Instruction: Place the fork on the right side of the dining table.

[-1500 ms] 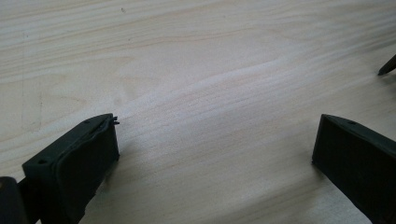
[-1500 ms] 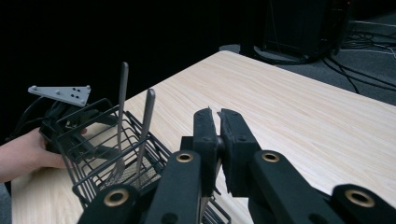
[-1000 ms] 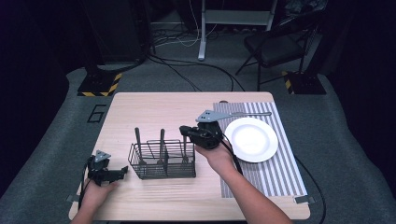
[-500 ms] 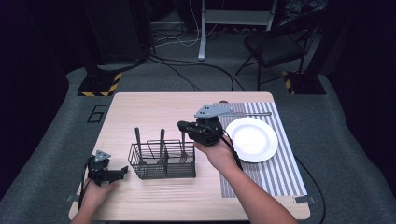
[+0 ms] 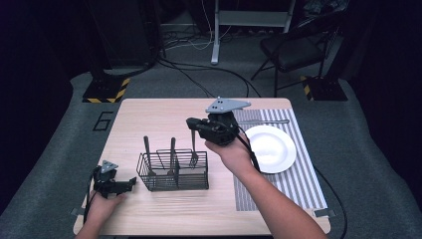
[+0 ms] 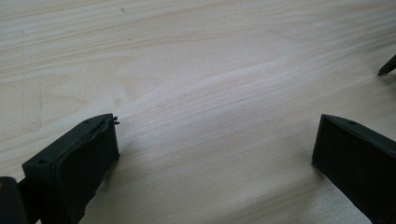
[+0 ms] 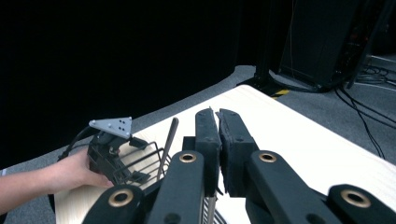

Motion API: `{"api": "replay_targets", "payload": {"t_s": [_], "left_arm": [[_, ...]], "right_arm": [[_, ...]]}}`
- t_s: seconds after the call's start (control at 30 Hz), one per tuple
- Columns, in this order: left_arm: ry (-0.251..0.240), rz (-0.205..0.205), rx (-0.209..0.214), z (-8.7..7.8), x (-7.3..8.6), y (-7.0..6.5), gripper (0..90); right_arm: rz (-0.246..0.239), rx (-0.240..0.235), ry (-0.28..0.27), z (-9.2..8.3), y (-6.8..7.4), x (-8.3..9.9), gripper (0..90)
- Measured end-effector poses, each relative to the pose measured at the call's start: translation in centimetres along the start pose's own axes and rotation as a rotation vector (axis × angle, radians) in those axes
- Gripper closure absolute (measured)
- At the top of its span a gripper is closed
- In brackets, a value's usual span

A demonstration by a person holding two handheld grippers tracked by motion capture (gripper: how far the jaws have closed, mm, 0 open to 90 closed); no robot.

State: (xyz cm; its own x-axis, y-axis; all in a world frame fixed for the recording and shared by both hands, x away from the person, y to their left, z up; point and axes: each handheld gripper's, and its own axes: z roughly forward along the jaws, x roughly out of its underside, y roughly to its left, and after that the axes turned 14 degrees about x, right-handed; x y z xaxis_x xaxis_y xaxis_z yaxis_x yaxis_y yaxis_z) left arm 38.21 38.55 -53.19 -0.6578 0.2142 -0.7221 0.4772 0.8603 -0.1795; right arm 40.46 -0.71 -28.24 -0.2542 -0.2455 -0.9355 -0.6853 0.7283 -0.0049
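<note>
Found right claw (image 5: 191,124) clamped shut on the top of the fork (image 5: 194,152) handle, above the right end of the wire caddy (image 5: 174,172). In the right gripper view, saw the jaws pressed together with the thin metal handle hanging beneath them. Placed the fork at the caddy's right end, tines about level with the rim, so not yet clear of the wire. Noted long axis close to vertical: handle up in the claw, tines pointing straight down at the tabletop (image 5: 149,114). Counted two more utensils (image 5: 148,154) standing upright in the caddy. Judged the step as drawing the fork out of the caddy, likely for the setting on the striped mat (image 5: 298,184) beside the white plate (image 5: 271,148). For the next move, would lift straight up until the tines clear the rim, then carry right and turn the fork from vertical to flat before letting go. Found left claw (image 5: 130,181) low over the tabletop just left of the caddy, jaws wide apart, nothing between them.
</note>
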Motion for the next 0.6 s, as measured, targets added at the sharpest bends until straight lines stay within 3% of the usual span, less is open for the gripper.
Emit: {"api": "replay_targets", "payload": {"t_s": [0.6], "left_arm": [[0.000,0.000,0.000,0.0,0.0,0.0,0.0]], "right_arm": [[-0.007,0.014,-0.032,-1.7,-0.7,-3.3,87.2]]}}
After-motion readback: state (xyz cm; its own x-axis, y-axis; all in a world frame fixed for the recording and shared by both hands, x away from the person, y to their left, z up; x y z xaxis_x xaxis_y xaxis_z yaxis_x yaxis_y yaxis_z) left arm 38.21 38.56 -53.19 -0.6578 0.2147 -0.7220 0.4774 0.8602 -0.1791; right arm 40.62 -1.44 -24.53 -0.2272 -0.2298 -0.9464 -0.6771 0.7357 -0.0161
